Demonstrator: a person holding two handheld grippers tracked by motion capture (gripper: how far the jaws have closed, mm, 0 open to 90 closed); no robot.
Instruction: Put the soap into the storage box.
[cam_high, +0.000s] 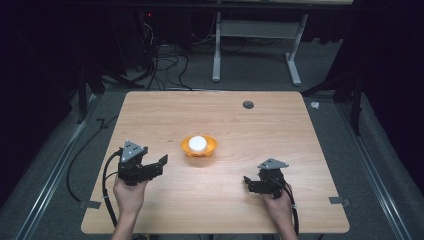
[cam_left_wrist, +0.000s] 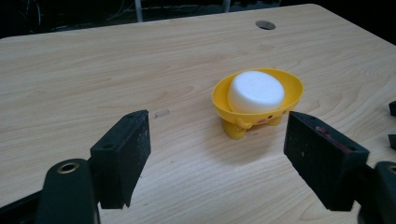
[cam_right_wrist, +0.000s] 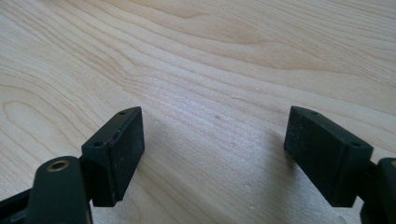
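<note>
A small yellow bowl (cam_high: 199, 146) on stubby feet stands near the middle of the wooden table (cam_high: 250, 130), with a white round block (cam_high: 197, 142) lying in it. In the left gripper view the bowl (cam_left_wrist: 261, 100) and its white block (cam_left_wrist: 255, 91) sit ahead of the jaws, a little right of centre. My left gripper (cam_high: 159, 166) is held to the left of the bowl, open and empty (cam_left_wrist: 217, 161). Lower right on the table, my right gripper (cam_high: 250, 183) rests close to the wood, open with bare tabletop between its jaws (cam_right_wrist: 212, 156).
A round grey cable hole (cam_high: 248, 105) is set near the table's far edge. Beyond the table stand a white desk frame (cam_high: 257, 45) and tangled cables (cam_high: 160, 55) on the dark floor. Cables trail off the table's near edge from both grippers.
</note>
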